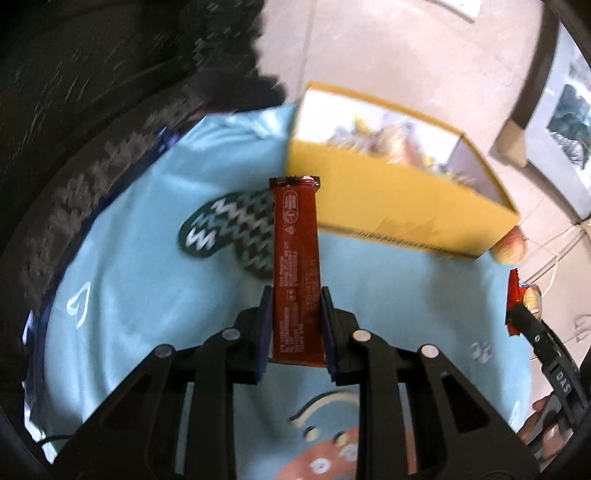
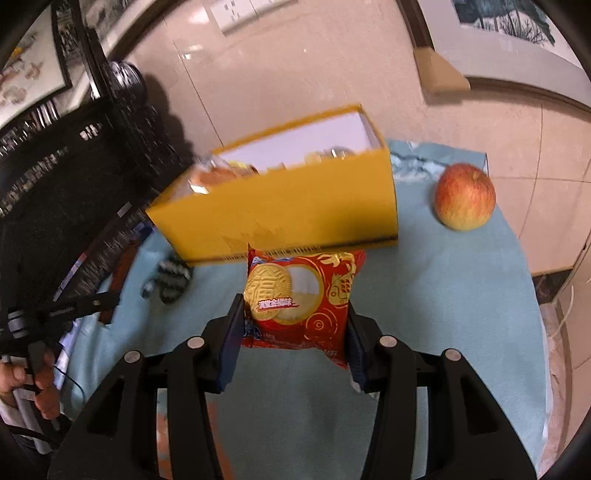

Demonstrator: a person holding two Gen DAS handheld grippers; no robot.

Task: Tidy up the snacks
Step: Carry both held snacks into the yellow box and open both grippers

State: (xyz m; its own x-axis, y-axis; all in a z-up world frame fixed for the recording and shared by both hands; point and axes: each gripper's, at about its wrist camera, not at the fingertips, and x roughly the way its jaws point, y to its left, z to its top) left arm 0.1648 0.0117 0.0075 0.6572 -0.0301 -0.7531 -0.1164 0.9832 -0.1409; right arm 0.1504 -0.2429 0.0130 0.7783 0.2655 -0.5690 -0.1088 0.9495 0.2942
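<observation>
Above the counter (image 1: 122, 295), draped in a pale blue cloth (image 2: 443, 314), the left hand-held gripper (image 1: 294, 295) is gripping a long dark red bar (image 1: 295, 258) between its fingers, the wrapper standing out lengthwise ahead of them. White print is running along the wrapper, but it is too blurred to read. The right hand-held gripper (image 2: 295, 306) is clamping a red snack packet (image 2: 301, 299) by its two sides; the packet is showing a round golden biscuit stamped with the character 福, a banner of small Chinese characters under it that cannot be made out, and gold fish and swirl designs.

Just beyond both held snacks, a yellow box (image 1: 399, 195) is standing open on the cloth, with wrapped snacks (image 2: 221, 175) lying inside against its white lining.

Only the right wrist view is showing the whole apple (image 2: 464, 196), sitting on the cloth to the right of the box and apart from it; the left view is catching just a sliver of it past the box's corner. The right view is also showing a white wall socket (image 2: 236, 13) and the person's left hand (image 2: 33, 387) on its handle. The left view alone is showing the zigzag-patterned dark patch (image 1: 229, 232) on the cloth clearly, and the letters "DNS" on the other gripper's body at the right edge.
</observation>
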